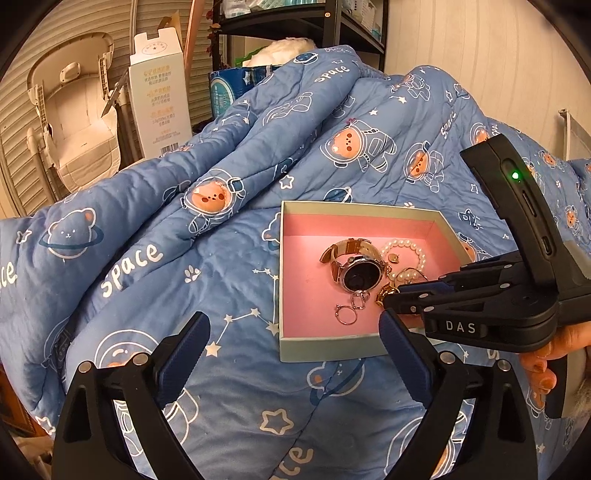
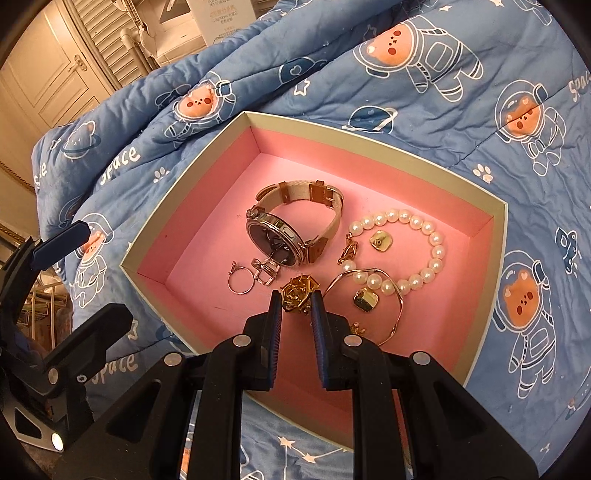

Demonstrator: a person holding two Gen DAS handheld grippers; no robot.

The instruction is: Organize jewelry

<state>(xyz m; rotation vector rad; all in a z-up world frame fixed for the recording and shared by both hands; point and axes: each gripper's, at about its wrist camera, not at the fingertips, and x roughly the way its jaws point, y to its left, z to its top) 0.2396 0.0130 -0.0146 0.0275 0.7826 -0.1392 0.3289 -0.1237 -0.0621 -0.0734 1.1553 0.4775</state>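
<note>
A grey box with a pink inside (image 2: 207, 236) (image 1: 306, 295) lies on the blue quilt. In it are a watch (image 2: 284, 229) (image 1: 354, 269), a pearl bracelet (image 2: 417, 251) (image 1: 406, 251), two thin rings (image 2: 240, 280) (image 1: 347, 314), a gold bangle (image 2: 391, 314) and small gold earrings (image 2: 378, 242). My right gripper (image 2: 297, 295) (image 1: 388, 299) is inside the box, shut on a gold openwork ornament (image 2: 299, 291). My left gripper (image 1: 295, 332) is open and empty above the quilt, just before the box's near edge.
The blue space-print quilt (image 1: 147, 258) covers the bed in folds. Behind it stand a white carton (image 1: 159, 107), a beige baby seat (image 1: 74, 110) and a black shelf (image 1: 295, 22). Louvred doors (image 2: 99, 40) are at the far left.
</note>
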